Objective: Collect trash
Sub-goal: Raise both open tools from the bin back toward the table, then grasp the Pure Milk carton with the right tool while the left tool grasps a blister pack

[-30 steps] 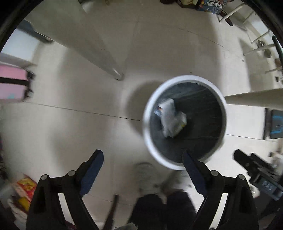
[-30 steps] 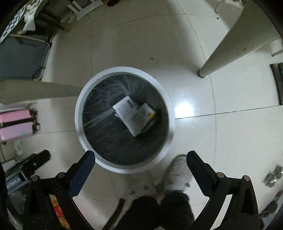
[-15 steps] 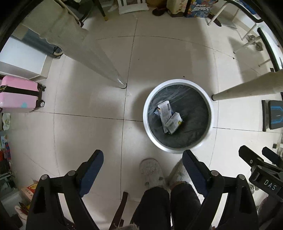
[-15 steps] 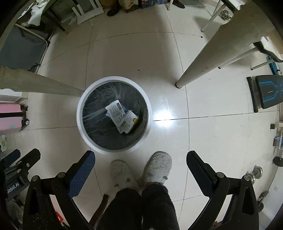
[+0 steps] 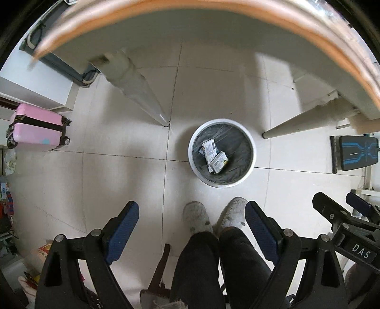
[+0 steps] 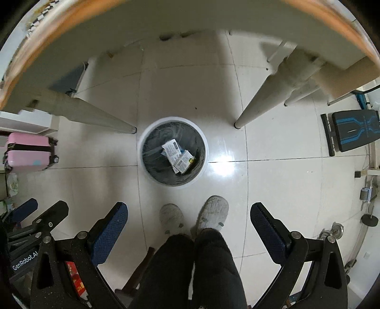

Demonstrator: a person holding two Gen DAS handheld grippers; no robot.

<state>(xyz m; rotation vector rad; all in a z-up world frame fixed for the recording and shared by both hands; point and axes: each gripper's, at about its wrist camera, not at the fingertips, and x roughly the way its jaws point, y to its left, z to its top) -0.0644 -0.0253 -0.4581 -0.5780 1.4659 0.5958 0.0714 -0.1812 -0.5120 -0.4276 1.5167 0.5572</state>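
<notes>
A round white bin (image 5: pixel 193 133) with a dark liner stands on the tiled floor between two table legs; the right wrist view shows the same bin (image 6: pixel 143 140). Two crumpled printed cartons (image 5: pixel 215 155) lie at its bottom, seen too as cartons (image 6: pixel 178 156). My left gripper (image 5: pixel 192 214) hangs high above the floor, pointing straight down, open and empty. My right gripper (image 6: pixel 189 215) is likewise high, open and empty. Each gripper shows at the other view's lower edge: the right gripper's body (image 5: pixel 344 223), the left gripper's body (image 6: pixel 35 221).
A table's orange-edged rim (image 5: pixel 166 9) arcs across the top, its pale legs (image 5: pixel 142 95) flanking the bin. A person's grey slippers (image 5: pixel 197 217) and dark trouser legs stand below me. A pink suitcase (image 5: pixel 35 128) sits left, a black-and-blue bench (image 5: pixel 356 152) right.
Both grippers have risen well above the bin, which now looks much smaller. The table's underside and rim have come into view, as have the person's feet. Both stay open.
</notes>
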